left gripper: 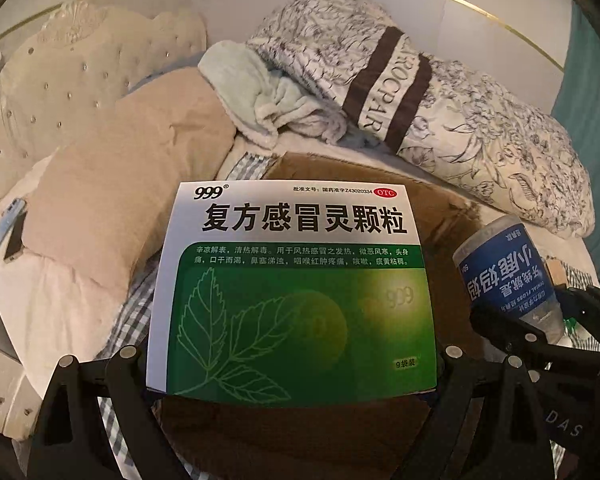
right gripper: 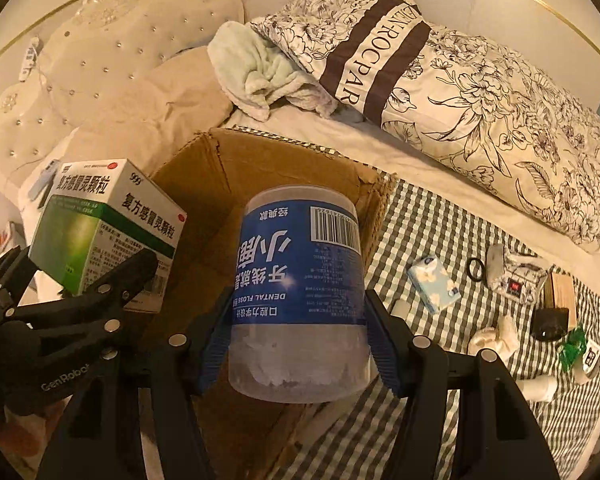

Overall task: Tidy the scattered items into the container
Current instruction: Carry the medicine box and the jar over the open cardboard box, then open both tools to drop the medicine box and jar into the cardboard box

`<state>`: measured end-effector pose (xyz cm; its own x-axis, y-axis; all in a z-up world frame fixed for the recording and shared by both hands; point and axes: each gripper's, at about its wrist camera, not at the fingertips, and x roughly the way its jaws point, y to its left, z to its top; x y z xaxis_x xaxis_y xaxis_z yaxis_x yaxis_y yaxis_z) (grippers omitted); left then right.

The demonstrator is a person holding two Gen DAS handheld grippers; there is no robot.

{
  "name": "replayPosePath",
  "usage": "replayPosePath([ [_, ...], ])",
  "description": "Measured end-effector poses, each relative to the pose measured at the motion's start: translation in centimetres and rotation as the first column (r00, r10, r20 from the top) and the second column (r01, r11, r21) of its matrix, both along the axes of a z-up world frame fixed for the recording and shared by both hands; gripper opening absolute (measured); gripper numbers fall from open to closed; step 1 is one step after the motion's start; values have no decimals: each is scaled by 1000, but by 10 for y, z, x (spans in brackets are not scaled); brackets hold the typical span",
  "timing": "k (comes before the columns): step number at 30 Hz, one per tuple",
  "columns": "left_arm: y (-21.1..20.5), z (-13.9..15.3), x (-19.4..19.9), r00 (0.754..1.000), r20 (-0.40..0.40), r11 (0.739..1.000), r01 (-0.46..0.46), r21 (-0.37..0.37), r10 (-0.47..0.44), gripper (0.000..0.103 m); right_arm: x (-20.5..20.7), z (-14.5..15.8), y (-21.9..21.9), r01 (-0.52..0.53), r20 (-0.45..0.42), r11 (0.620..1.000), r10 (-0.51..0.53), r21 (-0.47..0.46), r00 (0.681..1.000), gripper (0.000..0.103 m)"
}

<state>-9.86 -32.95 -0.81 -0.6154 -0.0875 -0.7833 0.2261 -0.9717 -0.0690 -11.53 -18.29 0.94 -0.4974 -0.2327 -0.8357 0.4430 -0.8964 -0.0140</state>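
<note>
My left gripper is shut on a green and white medicine box and holds it over the open cardboard box. The medicine box also shows at the left of the right wrist view, with the left gripper clamped on it. My right gripper is shut on a clear dental floss jar with a blue label, upside down, above the cardboard box. The jar shows in the left wrist view at the right.
The cardboard box rests on a checked cloth on a bed. Small items lie scattered at right: a tissue pack, a black ring, a pouch, a green wrapper. A floral pillow and towel lie behind.
</note>
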Motion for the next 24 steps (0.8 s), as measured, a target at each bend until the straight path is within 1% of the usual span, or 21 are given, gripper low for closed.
replayPosePath([
  [4, -1, -15, -9, 999, 37, 1000, 8, -2, -8, 93, -13, -7, -6, 2, 7, 1000, -2, 6, 1000, 62],
  [9, -6, -25, -16, 998, 55, 1000, 11, 23, -12, 93, -27, -13, -13, -6, 8, 1000, 6, 13, 1000, 62],
  [10, -5, -25, -16, 998, 58, 1000, 17, 20, -18, 93, -30, -14, -14, -6, 10, 1000, 6, 8, 1000, 62],
  [13, 2, -26, -17, 996, 86, 999, 34, -29, -32, 96, -38, -23, -19, -11, 47, 1000, 11, -5, 999, 62],
  [14, 3, -27, -18, 995, 98, 999, 35, -38, -31, 101, -41, -26, -20, -14, 65, 1000, 15, -11, 998, 62],
  [15, 3, -28, -18, 994, 106, 998, 31, -45, -26, 103, -42, -28, -22, -13, 79, 1000, 14, -12, 997, 62],
  [17, 3, -27, -18, 994, 109, 998, 30, -50, -24, 103, -42, -30, -22, 4, 83, 1000, -4, -7, 997, 66],
  [18, 4, -28, -18, 993, 113, 998, 32, -54, -26, 103, -41, -29, -23, 12, 76, 1000, -13, 5, 997, 75],
  [19, 5, -28, -19, 992, 121, 998, 32, -60, -25, 103, -41, -27, -22, 14, 67, 1000, -15, 9, 998, 78],
  [21, 7, -28, -19, 992, 129, 997, 26, -74, -16, 103, -37, -22, -20, 7, 43, 1000, -7, 3, 999, 78],
  [24, 7, -25, -17, 993, 117, 998, 22, -56, -15, 103, -35, -17, -16, 7, 27, 1000, -7, 5, 1000, 78],
])
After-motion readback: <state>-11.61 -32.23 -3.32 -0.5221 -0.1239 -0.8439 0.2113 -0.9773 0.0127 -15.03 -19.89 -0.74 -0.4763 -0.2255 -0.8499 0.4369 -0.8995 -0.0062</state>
